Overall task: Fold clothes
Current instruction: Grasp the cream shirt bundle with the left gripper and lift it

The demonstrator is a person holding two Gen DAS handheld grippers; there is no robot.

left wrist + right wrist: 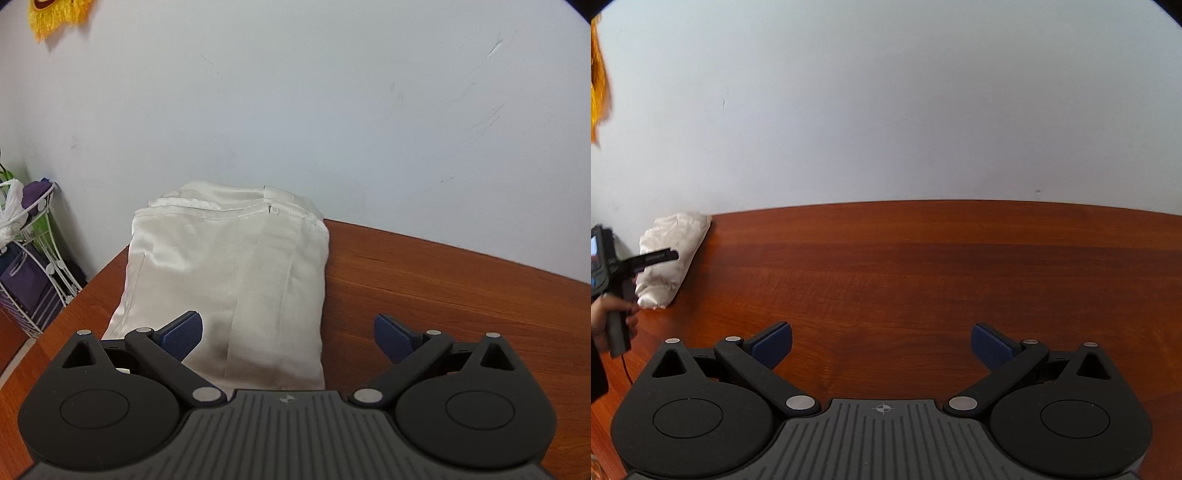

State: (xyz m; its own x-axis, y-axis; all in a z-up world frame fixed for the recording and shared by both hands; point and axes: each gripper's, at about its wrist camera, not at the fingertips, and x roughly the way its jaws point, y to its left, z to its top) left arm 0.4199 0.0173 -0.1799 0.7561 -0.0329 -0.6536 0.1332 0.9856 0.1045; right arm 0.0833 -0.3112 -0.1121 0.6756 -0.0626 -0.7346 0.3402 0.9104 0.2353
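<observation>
1. Left wrist view: the left tool [288,334] hangs with its blue pads spread wide and nothing between them, just above the near end of the garment [229,273]. The garment, a pale satin piece, lies folded into a long narrow stack at the left corner of the worktop [443,280], its stitched hems at the far end against the wall [295,92].

2. Judgement from this view: the folding looks close to finished, as the edges are stacked and the bundle is compact. The tool reads as free of the cloth. If another fold is wanted, the next move calls for the pads to close on the near edge and carry it toward the hems, keeping the slippery layers aligned.

3. Also here: a white wire rack [40,254] with bags stands on the floor left of the worktop, and a yellow fringe [59,18] hangs on the wall.

4. Right wrist view: the right tool [882,345] is likewise wide open and empty, over bare reddish wood well apart from the garment [672,258], which shows small at far left. A hand [609,321] grips the other tool's handle beside it.

5. The worktop [923,258] is otherwise bare, backed by the plain pale wall [886,110].
</observation>
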